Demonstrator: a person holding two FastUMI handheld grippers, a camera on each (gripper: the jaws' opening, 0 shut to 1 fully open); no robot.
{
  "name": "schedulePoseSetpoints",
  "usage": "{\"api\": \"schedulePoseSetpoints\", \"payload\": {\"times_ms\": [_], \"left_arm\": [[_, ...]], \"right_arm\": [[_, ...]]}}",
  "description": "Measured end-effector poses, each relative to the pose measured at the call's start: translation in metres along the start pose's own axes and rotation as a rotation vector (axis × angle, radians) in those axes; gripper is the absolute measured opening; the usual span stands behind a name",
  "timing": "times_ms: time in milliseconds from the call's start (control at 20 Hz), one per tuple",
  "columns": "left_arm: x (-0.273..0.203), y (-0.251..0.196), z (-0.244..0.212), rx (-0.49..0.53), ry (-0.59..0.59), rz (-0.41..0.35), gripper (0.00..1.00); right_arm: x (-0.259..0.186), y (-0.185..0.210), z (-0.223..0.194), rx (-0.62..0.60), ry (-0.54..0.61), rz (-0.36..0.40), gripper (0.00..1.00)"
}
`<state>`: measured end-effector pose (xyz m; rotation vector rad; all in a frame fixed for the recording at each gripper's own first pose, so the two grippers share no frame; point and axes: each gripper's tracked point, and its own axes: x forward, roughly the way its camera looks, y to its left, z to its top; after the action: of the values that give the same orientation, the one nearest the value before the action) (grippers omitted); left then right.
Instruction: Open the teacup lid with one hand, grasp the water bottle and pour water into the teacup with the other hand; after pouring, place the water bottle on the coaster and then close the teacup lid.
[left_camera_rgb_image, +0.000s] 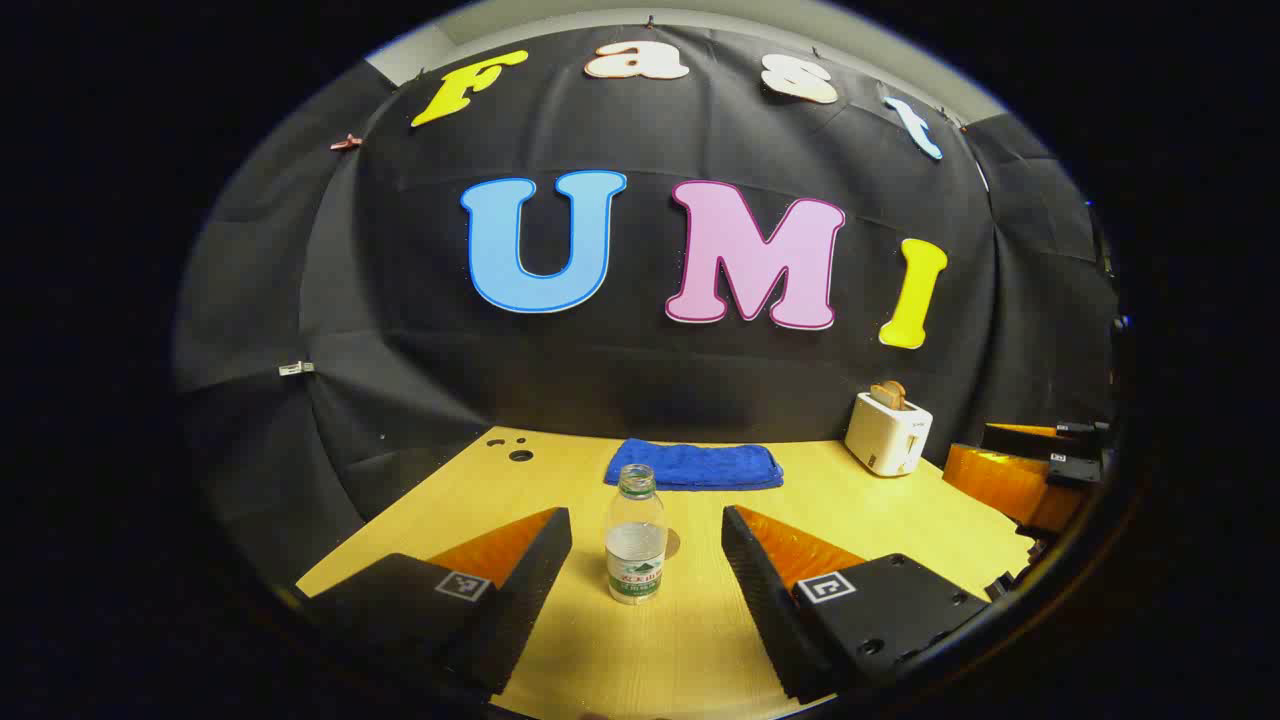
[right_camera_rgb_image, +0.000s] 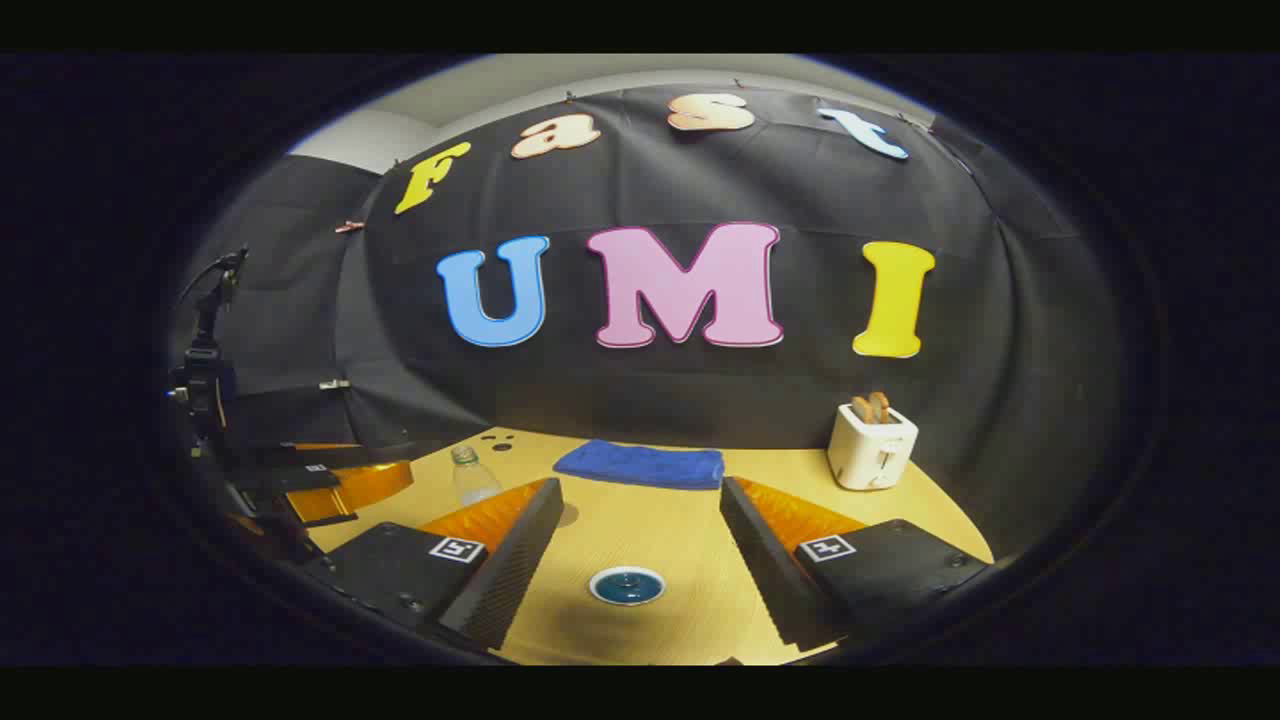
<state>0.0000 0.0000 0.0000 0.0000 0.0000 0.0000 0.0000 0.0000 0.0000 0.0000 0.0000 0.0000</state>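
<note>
A: How far along?
B: Nothing done. Left tool gapes wide before the water bottle, mid-desk.
A: Teacup?
B: Lid still on, near front edge; right tool wide too.

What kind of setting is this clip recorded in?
Most likely a staged recording booth, not a real kitchen: black cloth wall behind a wooden table that holds household props, namely a toaster, a folded blue towel and a water bottle.
</note>
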Motion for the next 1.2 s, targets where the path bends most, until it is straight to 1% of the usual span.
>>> {"api": "schedulePoseSetpoints", "payload": {"times_ms": [300, 350, 400, 450, 600, 1000, 1200], "left_arm": [[-0.001, 0.000, -0.006, 0.005, 0.019, 0.011, 0.95], [-0.003, -0.001, -0.007, 0.011, 0.019, 0.010, 0.98], [-0.004, -0.001, -0.006, 0.019, 0.016, 0.010, 0.95], [-0.006, -0.001, -0.008, 0.025, 0.013, 0.011, 0.95], [-0.008, -0.002, -0.014, 0.024, 0.024, 0.013, 0.95], [-0.015, 0.005, -0.022, 0.036, 0.052, 0.015, 0.95], [-0.007, 0.005, -0.033, 0.033, 0.075, -0.001, 0.95]], "right_arm": [[0.005, 0.003, -0.011, 0.010, 0.036, 0.029, 0.98], [0.006, 0.004, -0.012, 0.007, 0.039, 0.034, 0.98], [0.006, 0.005, -0.014, 0.004, 0.041, 0.041, 0.98], [0.006, 0.007, -0.015, 0.004, 0.043, 0.047, 0.96], [0.006, 0.008, -0.021, 0.004, 0.055, 0.052, 0.98], [0.013, 0.014, -0.042, -0.003, 0.098, 0.067, 0.98], [0.030, 0.012, -0.068, -0.036, 0.130, 0.055, 0.98]]}}
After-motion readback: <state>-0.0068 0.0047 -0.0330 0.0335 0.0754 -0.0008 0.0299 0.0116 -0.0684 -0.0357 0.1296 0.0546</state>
